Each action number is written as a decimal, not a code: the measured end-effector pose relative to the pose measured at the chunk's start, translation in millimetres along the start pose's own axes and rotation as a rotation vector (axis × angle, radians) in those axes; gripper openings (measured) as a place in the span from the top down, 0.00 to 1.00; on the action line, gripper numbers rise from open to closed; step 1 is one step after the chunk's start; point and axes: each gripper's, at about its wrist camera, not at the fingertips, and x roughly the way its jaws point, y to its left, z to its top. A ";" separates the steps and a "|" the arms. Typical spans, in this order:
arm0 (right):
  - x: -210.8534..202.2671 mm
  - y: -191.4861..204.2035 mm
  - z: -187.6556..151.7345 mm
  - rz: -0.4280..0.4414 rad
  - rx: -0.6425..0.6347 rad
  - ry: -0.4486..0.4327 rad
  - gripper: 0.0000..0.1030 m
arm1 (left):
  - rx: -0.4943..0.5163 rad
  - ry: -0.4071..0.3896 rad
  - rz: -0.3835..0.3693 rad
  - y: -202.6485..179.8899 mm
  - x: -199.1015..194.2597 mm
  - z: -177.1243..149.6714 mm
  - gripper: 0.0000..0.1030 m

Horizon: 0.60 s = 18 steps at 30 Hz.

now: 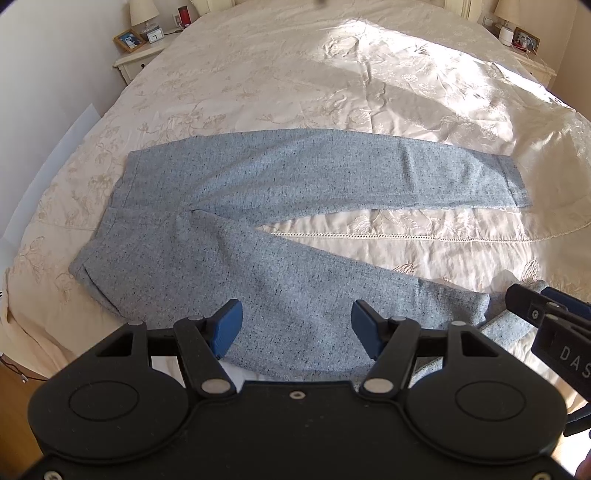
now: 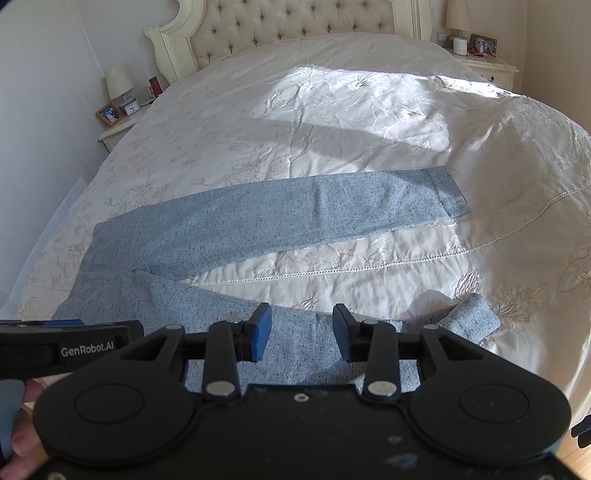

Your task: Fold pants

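Observation:
Light blue speckled pants (image 1: 229,192) lie spread flat on a cream bedspread (image 1: 314,74), waistband at the left, both legs running right in a V. The far leg lies straight; the near leg's hem is crumpled (image 2: 469,317). My left gripper (image 1: 297,326) is open and empty, hovering over the near leg's thigh. My right gripper (image 2: 302,332) is open and empty, hovering over the near leg closer to the hem. The pants also show in the right wrist view (image 2: 258,221). The right gripper shows at the right edge of the left wrist view (image 1: 524,306).
The bed's near edge runs under both grippers. A nightstand (image 1: 138,61) with a lamp, clock and photo frame stands at the far left, and another nightstand (image 2: 487,66) at the far right. A tufted headboard (image 2: 288,26) is at the back.

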 end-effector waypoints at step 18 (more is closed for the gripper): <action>11.1 1.2 3.7 0.006 -0.010 0.062 0.62 | 0.007 0.018 0.010 -2.1 5.0 1.7 0.35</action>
